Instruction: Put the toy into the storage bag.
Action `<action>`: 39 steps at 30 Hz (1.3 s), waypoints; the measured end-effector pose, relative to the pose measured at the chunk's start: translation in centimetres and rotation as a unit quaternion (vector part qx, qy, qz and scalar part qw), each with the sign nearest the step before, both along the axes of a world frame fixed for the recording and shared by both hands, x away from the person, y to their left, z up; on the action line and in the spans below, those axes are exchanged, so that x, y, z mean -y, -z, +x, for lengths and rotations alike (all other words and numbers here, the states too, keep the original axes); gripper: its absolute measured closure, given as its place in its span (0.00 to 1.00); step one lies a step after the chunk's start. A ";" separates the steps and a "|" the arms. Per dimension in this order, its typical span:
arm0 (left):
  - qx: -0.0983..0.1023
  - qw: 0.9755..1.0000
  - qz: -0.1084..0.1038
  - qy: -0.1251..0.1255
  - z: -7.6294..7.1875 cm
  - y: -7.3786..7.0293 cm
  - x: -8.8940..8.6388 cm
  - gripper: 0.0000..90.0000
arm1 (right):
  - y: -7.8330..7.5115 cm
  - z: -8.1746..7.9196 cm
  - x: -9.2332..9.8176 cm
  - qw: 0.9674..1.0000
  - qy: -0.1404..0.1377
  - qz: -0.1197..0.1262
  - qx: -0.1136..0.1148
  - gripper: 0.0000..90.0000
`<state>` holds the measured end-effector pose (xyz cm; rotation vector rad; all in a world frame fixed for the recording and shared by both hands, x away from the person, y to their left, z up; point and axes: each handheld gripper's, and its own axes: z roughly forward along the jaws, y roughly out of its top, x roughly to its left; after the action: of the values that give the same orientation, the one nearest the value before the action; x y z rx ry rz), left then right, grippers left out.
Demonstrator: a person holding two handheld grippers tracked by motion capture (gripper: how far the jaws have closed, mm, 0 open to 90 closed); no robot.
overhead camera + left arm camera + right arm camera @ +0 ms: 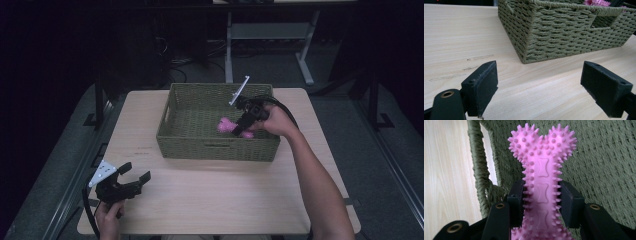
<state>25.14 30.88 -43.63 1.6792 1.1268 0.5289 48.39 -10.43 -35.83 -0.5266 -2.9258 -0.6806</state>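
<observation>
Your right gripper was reaching down into the green woven basket, and its 2 jaws were pinching a pink spiked bone-shaped chew toy across its narrow shaft. In the right gripper view the toy stood up between the black pads, its 2-lobed knobbed end rising above them, with the basket's woven wall behind it and the rim at one of the basket's handle openings to the left. The toy was inside the basket, toward its right half and near the front wall; whether it rested on the basket floor cannot be told.

The basket sat on the far half of the light wooden surface, with its back wall close to the far edge and its front wall roughly across the middle.

Your left gripper was low near the front-left corner of the surface, well apart from the basket. Its jaws were spread wide with nothing between them. In the left gripper view the 2 black pads framed bare wood, and the near corner of the basket filled the upper part, with a bit of the pink toy visible above its rim.
</observation>
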 end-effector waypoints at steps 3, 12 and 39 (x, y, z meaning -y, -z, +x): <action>0.000 1.000 -0.001 0.000 0.0 0.0 0.0 0.15 | 0.1 0.0 0.0 1.000 0.002 0.001 -0.002 0.64; 0.000 1.000 -0.001 0.001 0.0 0.0 0.0 0.15 | 0.8 -0.2 0.1 1.000 0.003 0.000 -0.007 0.64; -0.002 1.000 -0.003 0.002 0.0 0.0 0.0 0.15 | 2.0 0.0 -0.5 0.999 0.016 -0.014 -0.025 0.57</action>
<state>25.16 30.93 -43.65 1.6772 1.1266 0.5185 48.40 -9.96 -37.79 -0.5846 -2.8905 -0.6231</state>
